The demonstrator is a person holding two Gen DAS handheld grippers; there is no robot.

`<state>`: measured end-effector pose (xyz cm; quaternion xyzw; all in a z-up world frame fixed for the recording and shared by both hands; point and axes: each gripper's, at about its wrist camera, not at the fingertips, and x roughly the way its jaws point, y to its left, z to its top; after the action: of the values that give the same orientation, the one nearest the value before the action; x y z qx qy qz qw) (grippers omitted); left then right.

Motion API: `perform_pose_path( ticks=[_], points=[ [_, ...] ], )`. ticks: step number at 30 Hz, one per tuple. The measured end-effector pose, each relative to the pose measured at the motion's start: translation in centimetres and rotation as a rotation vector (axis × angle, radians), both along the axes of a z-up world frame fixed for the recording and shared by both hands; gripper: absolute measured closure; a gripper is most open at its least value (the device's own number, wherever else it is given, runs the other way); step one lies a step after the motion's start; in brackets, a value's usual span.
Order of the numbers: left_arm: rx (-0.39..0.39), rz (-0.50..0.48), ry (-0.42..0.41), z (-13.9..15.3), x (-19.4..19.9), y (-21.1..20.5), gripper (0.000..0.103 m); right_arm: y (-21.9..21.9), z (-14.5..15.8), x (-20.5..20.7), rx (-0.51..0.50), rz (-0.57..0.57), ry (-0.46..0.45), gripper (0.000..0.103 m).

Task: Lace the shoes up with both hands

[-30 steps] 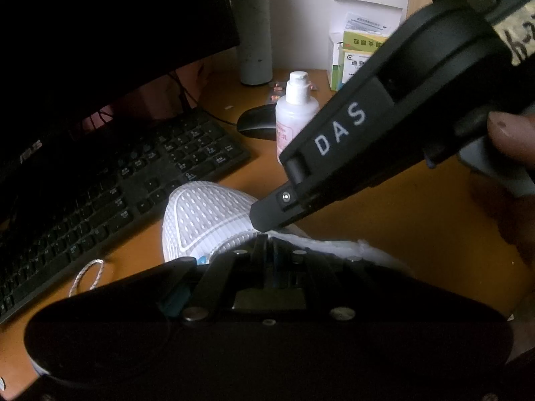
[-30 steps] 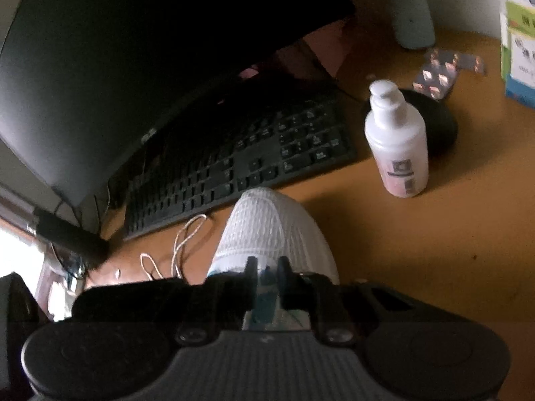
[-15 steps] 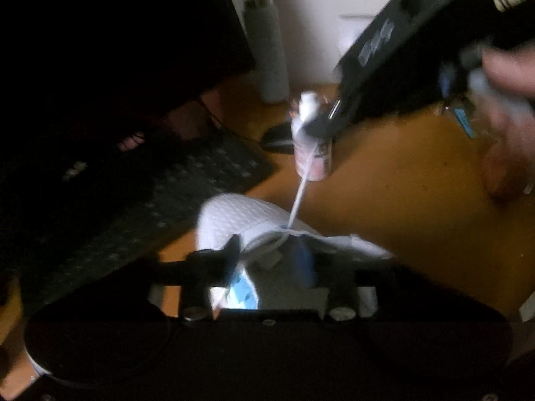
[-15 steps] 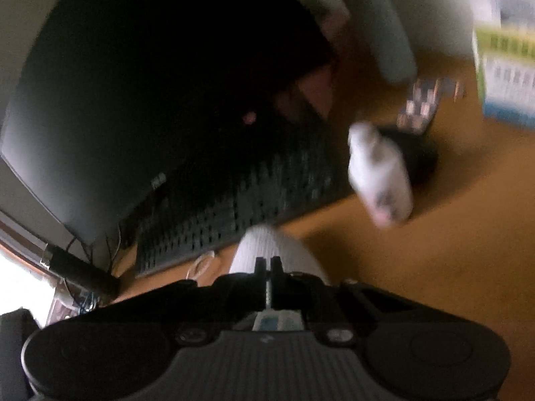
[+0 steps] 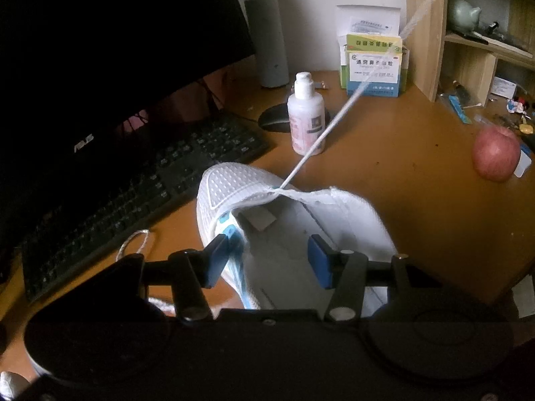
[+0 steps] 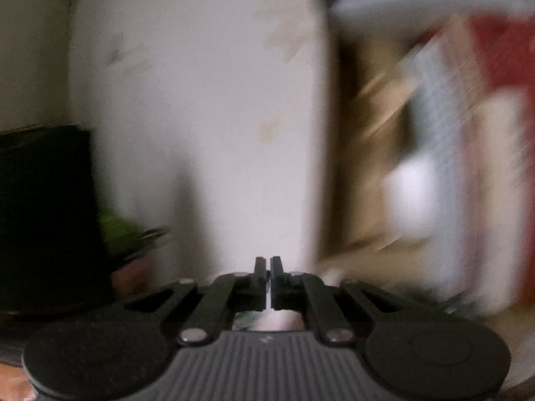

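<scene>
Left fingers [image 5: 269, 260] stand apart, blue pads either side of the shoe's [image 5: 287, 220] collar, gripping nothing that I can see; my read is they sit there to steady the shoe against the pull. Right fingers [image 6: 268, 275] are pressed together with only a sliver of light between them, and a thin pale strand shows in that slit, so they look clamped on the lace [image 5: 334, 123]. In the left view the lace runs taut, a straight white cord from the front eyelets up and out of the top right, likely being drawn through and snugged. A slack loop of cord lies left of the shoe by the keyboard [image 5: 133, 200]. The shoe is white, dimpled mesh over the toe, soft wrinkled tongue, pale blue trim on the side, sitting toe-away on a smooth orange-brown tabletop [image 5: 418, 200]. Beyond it, a small white plastic bottle [image 5: 306, 117] just behind the toe, and a round red apple [image 5: 496, 153] well off right. Right view is all blur: wall and shelving.
</scene>
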<state>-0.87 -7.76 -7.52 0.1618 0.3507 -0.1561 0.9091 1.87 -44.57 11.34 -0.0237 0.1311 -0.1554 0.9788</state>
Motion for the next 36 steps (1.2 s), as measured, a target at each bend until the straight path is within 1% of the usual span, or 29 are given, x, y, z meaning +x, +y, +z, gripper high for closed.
perform_pose_path(
  ticks=[2,5,7,8,9,10,11,12,13,15,18,20,21,22,24,26,28,31,32,33,34,36],
  points=[
    [-0.001,0.004,0.007,-0.2,0.6,0.1,0.052,-1.1,1.2,-1.6,-0.068,-0.083,-0.019,0.101],
    [-0.002,0.001,0.011,-0.4,1.6,-0.1,0.052,-1.1,1.4,-3.2,-0.160,-0.166,-0.025,0.101],
    [-0.005,0.001,0.009,-0.2,1.5,0.0,0.052,-0.1,0.6,-3.3,-0.158,-0.155,-0.007,0.101],
    [-0.006,0.001,0.008,-0.1,1.5,0.1,0.052,1.7,-0.8,-2.6,-0.131,-0.074,0.066,0.101],
    [-0.008,0.002,0.006,0.1,1.7,0.2,0.052,2.2,-1.3,-2.3,-0.121,-0.050,0.083,0.100],
    [-0.014,0.003,0.003,0.4,1.7,0.4,0.052,3.6,-2.5,-1.8,-0.069,0.023,0.112,0.099],
    [-0.023,0.005,0.001,0.8,1.5,0.6,0.052,5.6,-4.3,-0.9,0.011,0.117,0.169,0.097],
    [-0.031,0.006,0.000,1.2,1.3,0.9,0.052,6.9,-5.2,-0.3,0.055,0.169,0.209,0.094],
    [-0.040,0.010,-0.005,1.7,1.0,1.3,0.052,8.4,-6.5,0.4,0.102,0.231,0.257,0.087],
    [-0.060,0.023,-0.013,2.8,0.4,2.4,0.052,12.5,-9.7,2.1,0.210,0.392,0.366,0.085],
    [-0.085,0.075,-0.012,3.7,-0.1,4.8,0.052,15.5,-11.5,3.5,0.298,0.497,0.440,0.081],
    [-0.100,0.103,-0.008,3.7,-0.2,6.0,0.050,17.3,-12.4,4.5,0.360,0.574,0.489,0.071],
    [-0.119,0.115,-0.001,3.7,-0.2,6.4,0.050,18.4,-12.9,4.8,0.383,0.607,0.513,0.069],
    [-0.146,0.126,0.008,3.7,-0.1,6.7,0.046,19.6,-13.4,5.1,0.395,0.630,0.531,0.065],
    [-0.199,0.149,0.026,3.7,0.2,7.2,0.046,21.4,-13.9,5.6,0.400,0.663,0.559,0.065],
    [-0.263,0.142,0.011,4.5,-0.2,7.7,0.047,23.1,-14.2,5.9,0.400,0.691,0.584,0.065],
    [-0.319,0.131,-0.011,5.3,-0.6,8.2,0.047,23.2,-14.4,6.3,0.403,0.707,0.593,0.064],
    [-0.308,0.197,-0.048,5.8,-0.7,9.4,0.048,23.3,-15.4,6.9,0.397,0.719,0.618,0.064],
    [-0.276,0.225,-0.032,5.4,-0.3,9.7,0.052,23.3,-15.5,6.9,0.396,0.726,0.627,0.064],
    [-0.238,0.253,0.004,4.4,0.4,9.8,0.056,23.3,-15.6,6.8,0.395,0.732,0.635,0.064],
    [-0.209,0.279,0.042,3.3,1.0,9.8,0.064,23.4,-15.8,6.9,0.393,0.739,0.643,0.064],
    [-0.165,0.317,0.111,1.2,2.1,9.4,0.067,23.5,-16.2,6.7,0.393,0.749,0.655,0.064]
  ],
)
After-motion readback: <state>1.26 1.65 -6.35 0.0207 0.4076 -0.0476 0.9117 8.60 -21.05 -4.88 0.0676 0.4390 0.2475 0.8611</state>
